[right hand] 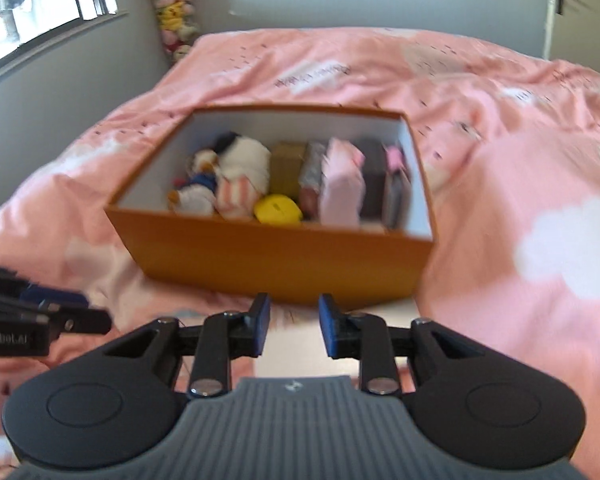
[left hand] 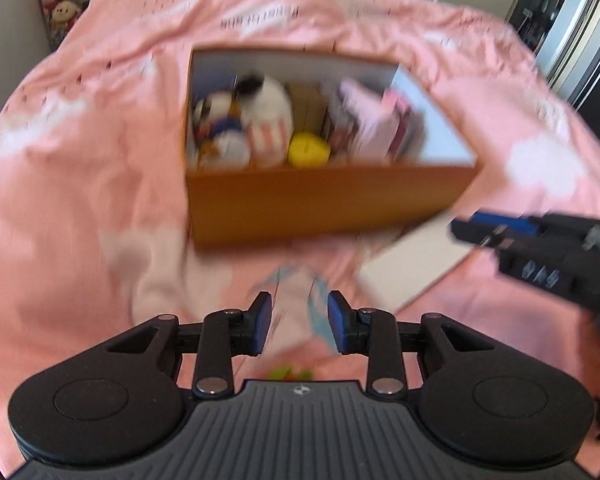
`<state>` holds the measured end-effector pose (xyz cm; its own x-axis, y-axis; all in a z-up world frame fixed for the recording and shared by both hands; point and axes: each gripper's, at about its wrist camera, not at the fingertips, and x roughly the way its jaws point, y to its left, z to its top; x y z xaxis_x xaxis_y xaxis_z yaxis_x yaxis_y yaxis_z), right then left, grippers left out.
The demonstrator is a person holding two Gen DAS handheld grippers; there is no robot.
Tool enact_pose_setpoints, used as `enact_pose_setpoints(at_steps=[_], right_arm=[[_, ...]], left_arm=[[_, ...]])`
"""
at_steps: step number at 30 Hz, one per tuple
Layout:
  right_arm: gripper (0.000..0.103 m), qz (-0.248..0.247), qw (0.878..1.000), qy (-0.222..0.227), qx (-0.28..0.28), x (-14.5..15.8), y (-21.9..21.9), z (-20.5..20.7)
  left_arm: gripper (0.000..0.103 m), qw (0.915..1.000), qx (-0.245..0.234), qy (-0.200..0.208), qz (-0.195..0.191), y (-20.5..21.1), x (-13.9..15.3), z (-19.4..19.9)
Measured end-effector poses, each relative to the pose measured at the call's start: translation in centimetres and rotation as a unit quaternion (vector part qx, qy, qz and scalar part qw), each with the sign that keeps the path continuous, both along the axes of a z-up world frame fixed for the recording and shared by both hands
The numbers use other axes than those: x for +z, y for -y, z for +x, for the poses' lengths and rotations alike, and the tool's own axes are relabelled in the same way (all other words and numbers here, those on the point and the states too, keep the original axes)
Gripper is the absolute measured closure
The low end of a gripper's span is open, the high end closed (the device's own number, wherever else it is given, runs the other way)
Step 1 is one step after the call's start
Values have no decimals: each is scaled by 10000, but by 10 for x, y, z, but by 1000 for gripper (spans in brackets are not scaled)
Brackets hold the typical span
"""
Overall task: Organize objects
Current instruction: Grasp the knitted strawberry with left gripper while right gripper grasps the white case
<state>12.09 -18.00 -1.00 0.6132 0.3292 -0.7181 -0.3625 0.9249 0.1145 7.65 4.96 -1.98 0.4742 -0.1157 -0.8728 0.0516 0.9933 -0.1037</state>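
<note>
Both grippers, left gripper (left hand: 299,322) and right gripper (right hand: 290,326), sit at bottom centre of their views, jaws spread and pinching nothing. Filling each frame, the pink bedspread (right hand: 520,152) carries the orange box (right hand: 276,256) at mid-frame. Inside, a white plush (right hand: 242,160) lies left, flat packets (right hand: 342,188) stand right, and a yellow toy (right hand: 278,209) rests at front.

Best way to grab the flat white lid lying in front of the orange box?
Pinch the white lid at its near edge, coming in low from the front with the right tool. It looks thin and lies flat on the soft pink duvet, so only an edge offers purchase. Blur hides any rim.
</note>
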Motion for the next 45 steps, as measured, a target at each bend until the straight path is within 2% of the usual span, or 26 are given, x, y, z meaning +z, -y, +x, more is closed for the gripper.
enact_pose_setpoints(at_steps=[5,8,13,19,24,30,33,36,38,40,41,43,45], right_arm=[[68,106,9997,-150,-137,-15,7,-10],[66,86,9998,-127,-104,-18,4,-11],[65,35,9998,-191,-18,-22,1,-13],[65,-55,9992,-343,-199,-31,5,-8],[65,-145,9982,-499,-285,-38,7,-4],[60,-221,9970,-619,-400,-43,13,1],[60,-383,9969,-667,-143,-40,13,6],[60,-811,9939,-589,468,-37,5,10],[57,-1269,9874,-341,877,-36,-2,10],[50,-1720,9734,-144,1504,-38,-9,11],[50,-1893,9645,-24,1839,-39,-12,10],[48,-2299,9371,168,2622,-43,-19,10],[48,-2737,9011,332,3347,-48,-24,12]], left_arm=[[53,9995,-25,-254,212,0,-33,-24],[47,9991,11,-420,81,-2,-50,-31],[44,9985,-37,-541,-97,-4,-68,-35],[44,9980,-140,-620,22,3,-81,-32],[59,9969,-119,-772,46,4,-90,-28],[62,9972,-106,-742,12,4,-88,-29],[62,9983,-71,-580,-12,3,-78,-29],[62,9992,-76,-392,-25,6,-63,-24],[62,9995,-88,-290,-62,8,-54,-17],[62,9997,-115,-192,-90,10,-45,-10],[62,9998,-125,-152,-88,12,-42,-7],[62,9998,-155,-98,-76,15,-37,0],[62,9997,-197,-57,-104,17,-32,6]])
